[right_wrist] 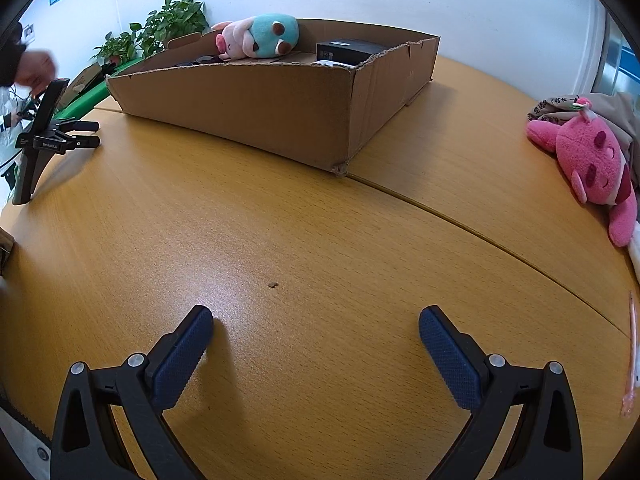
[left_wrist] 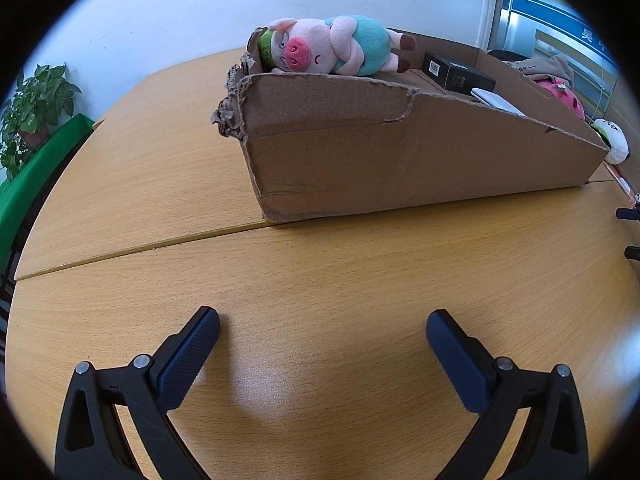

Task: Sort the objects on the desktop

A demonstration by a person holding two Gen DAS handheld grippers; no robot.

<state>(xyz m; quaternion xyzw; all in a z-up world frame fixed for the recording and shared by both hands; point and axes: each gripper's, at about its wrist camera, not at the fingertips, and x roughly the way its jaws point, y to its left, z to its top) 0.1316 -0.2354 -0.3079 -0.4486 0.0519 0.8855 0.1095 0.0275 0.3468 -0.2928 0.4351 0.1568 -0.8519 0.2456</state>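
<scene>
A torn cardboard box (left_wrist: 400, 156) stands on the wooden table; it also shows in the right wrist view (right_wrist: 256, 108). A pink pig plush in a teal shirt (left_wrist: 336, 46) lies on its rim, also in the right wrist view (right_wrist: 256, 38). A black box (left_wrist: 456, 72) and a white item (left_wrist: 496, 102) lie inside. A pink plush (right_wrist: 592, 164) lies at the table's right edge. My left gripper (left_wrist: 322, 332) is open and empty above bare table. My right gripper (right_wrist: 316, 330) is open and empty. The left gripper also shows at the far left of the right wrist view (right_wrist: 60, 136).
Potted plants (right_wrist: 160, 28) and a green surface (left_wrist: 36, 172) stand beyond the table's far left. A white-green plush (left_wrist: 614, 140) and beige cloth (right_wrist: 592, 108) lie by the right side. A thin pink stick (right_wrist: 632, 356) lies near the right edge.
</scene>
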